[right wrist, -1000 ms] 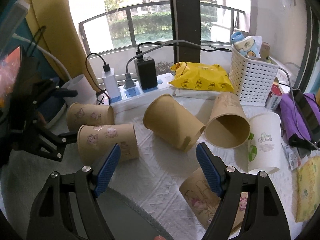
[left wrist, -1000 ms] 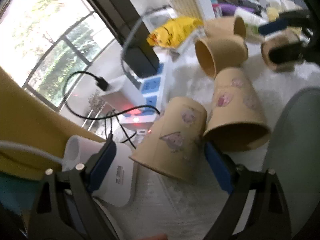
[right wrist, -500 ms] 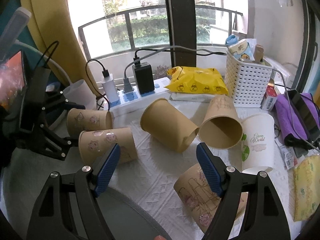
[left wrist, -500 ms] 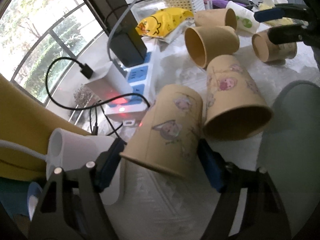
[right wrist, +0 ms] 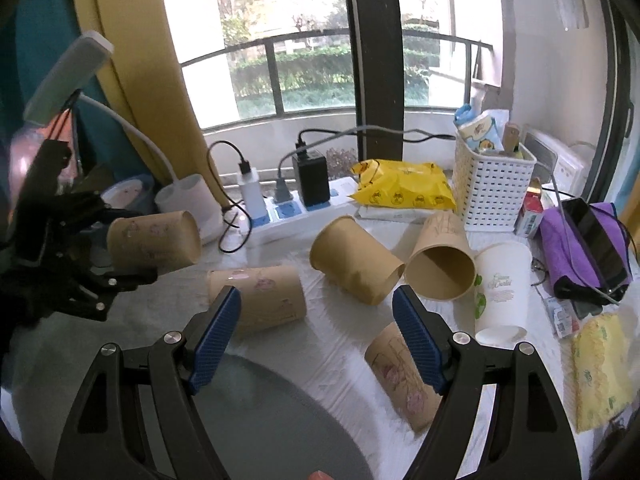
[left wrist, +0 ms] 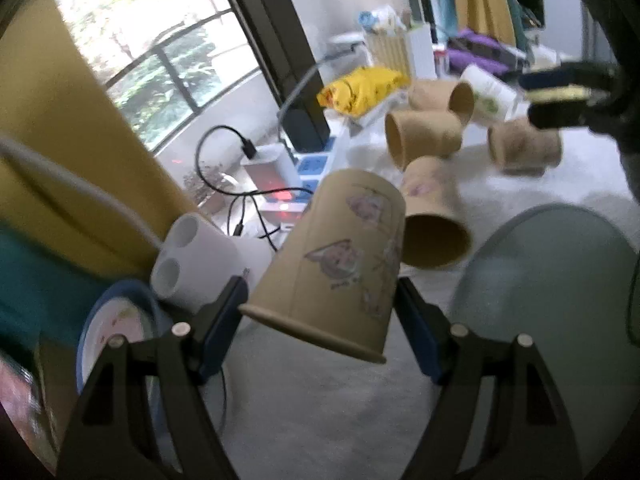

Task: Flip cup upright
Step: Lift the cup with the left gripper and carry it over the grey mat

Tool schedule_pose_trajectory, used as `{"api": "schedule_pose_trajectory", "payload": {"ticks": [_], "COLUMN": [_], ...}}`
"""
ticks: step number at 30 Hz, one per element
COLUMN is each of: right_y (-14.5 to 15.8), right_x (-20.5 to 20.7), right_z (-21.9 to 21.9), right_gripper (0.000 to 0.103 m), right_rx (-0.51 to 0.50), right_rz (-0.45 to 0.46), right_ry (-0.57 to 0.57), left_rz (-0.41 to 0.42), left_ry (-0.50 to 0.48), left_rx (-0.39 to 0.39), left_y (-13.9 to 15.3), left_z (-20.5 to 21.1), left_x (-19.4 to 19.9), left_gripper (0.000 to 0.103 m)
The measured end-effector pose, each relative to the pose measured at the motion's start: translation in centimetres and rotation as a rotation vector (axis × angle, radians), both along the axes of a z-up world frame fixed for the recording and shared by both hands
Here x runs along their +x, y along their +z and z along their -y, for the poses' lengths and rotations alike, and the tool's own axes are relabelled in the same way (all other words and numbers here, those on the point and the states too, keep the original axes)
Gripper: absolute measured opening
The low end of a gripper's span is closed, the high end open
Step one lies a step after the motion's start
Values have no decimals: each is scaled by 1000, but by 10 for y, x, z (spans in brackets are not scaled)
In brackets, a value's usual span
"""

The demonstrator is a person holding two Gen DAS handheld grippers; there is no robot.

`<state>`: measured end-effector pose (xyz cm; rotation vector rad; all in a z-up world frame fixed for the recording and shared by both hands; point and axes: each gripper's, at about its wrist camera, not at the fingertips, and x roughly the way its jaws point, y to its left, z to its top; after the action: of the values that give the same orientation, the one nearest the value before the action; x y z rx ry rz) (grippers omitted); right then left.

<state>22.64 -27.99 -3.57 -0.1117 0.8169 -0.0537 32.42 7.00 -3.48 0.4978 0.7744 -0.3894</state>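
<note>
Daylight comes through a wide window (right wrist: 304,60) with a dark central post (right wrist: 370,48) and a curved black railing (right wrist: 320,40), green hedges beyond. A mustard-yellow curtain (right wrist: 152,52) hangs at its left, beside teal fabric (right wrist: 24,20). A white textured cloth covers the table (right wrist: 340,344).

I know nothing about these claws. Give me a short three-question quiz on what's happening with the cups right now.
1. True or false: the left claw holds a paper cup lifted off the table.
2. What stands between the right claw's fingers: A) a cup, B) nothing, C) a cable?
3. The white cup beside the basket stands with its opening facing ____.

Key: 1 true. 2 B; its fingers are spread and gripping nothing. 3 down.
</note>
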Motion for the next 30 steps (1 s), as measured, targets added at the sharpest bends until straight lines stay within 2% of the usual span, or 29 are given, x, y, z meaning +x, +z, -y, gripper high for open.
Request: {"api": "schedule_pose_trajectory", "payload": {"ticks": [6,15,21,30], "right_y": [13,14,-1,-13], "right_x": [-38,-102,-142,-178], "right_z": [-7,-2,11,27], "right_gripper": [81,81,81,81], "right_rx": [4,-8,12,36], "right_rz": [15,-10,-56,-80], "right_ry": [21,19,-7,-29], "left_rz": [17,-28,-64,-135], "left_ry": [46,52,50,-43], "left_rx": [-84,-169,-185,-99], "left_y": [15,4,-10,-43], "left_z": [19,67,102,147], "left_x": [-53,-122,-159,-184], "left_gripper": [76,76,76,76]}}
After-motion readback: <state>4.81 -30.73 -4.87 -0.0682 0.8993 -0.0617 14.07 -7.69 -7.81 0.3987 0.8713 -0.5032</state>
